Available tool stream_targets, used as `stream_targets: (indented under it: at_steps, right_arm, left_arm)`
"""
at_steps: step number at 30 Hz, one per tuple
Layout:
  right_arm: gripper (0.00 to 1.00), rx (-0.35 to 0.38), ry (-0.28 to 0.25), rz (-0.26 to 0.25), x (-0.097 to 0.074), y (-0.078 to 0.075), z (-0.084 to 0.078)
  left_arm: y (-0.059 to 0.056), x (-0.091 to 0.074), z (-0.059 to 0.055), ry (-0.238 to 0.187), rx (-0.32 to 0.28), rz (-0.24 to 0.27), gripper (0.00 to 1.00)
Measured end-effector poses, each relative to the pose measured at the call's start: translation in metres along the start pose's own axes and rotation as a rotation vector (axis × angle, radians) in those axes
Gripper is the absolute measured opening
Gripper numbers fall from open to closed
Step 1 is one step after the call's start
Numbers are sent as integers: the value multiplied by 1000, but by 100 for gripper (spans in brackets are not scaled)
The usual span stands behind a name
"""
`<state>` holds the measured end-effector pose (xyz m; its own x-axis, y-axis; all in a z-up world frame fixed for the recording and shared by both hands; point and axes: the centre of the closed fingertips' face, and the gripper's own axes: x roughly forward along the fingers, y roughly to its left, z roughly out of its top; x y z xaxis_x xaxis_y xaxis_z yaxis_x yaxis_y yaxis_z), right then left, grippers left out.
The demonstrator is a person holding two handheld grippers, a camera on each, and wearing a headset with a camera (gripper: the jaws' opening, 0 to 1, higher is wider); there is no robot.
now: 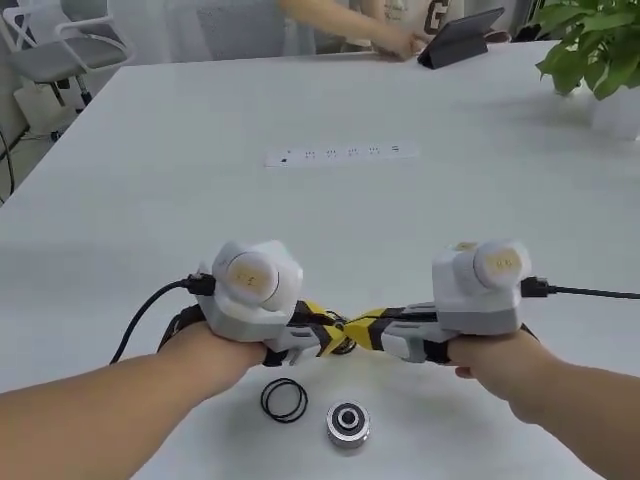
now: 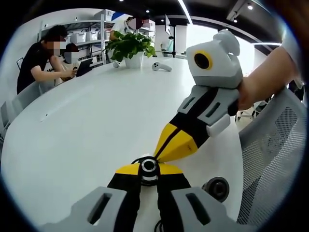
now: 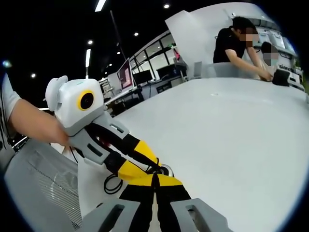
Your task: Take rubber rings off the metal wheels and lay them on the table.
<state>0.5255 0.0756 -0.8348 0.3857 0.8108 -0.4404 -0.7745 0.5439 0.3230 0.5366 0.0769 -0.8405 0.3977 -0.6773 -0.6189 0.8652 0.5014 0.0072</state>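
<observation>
My left gripper (image 1: 334,339) (image 2: 148,171) is shut on a small metal wheel (image 2: 148,167) (image 1: 343,346) held just above the table near its front edge. My right gripper (image 1: 356,331) (image 3: 155,178) comes in from the opposite side, its yellow jaws shut at the wheel's rim, where a black rubber ring (image 2: 137,160) loops out. The wheel (image 3: 167,170) shows just past the right jaws. On the table below lie two loose black rubber rings (image 1: 284,400) (image 3: 113,184), with a bare metal wheel (image 1: 348,423) (image 2: 216,187) beside them.
A white power strip (image 1: 340,154) lies mid-table. At the far end sit a potted plant (image 1: 590,50) and a tablet (image 1: 460,38) under a person's hands. An office chair (image 1: 60,40) stands at the far left, and a mesh chair (image 2: 275,145) behind me.
</observation>
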Motion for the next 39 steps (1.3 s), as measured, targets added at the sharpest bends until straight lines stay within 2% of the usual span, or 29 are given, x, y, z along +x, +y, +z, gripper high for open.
stream_targets:
  at_steps: [2,7,9,12,18,21,30,39]
  right_arm:
    - [0,7,11,-13,-1,-3,-4]
    - [0,30,-1,-24,-3,-6,-2]
    - [0,35,-3,-27,-3,-7,-2]
    - [0,40,-4,-25,-3,-6,-2]
    - [0,47,-9,-21,-5,-5,-1]
    - [0,51,-16,-20,-6,-4,1]
    - [0,76,-54,-16,-11,-2,11]
    - [0,73,-76,4,-15,10,21]
  left_arm:
    - [0,0,0,-6,2,3,7]
    - [-1,-1,0,-31,-9,6,7]
    - [-1,-1,1,-30,-13,0,8]
    - [-4,-1,1,-23,9,-13,11]
    - [-2,-7,5,-49,-25,-15,12]
    - [-4,-14,9,-64,-22,-25,13]
    - [-5,-37,9,-92,-3,-27,17]
    - [-10,-64,13,-139,-15,-40,26]
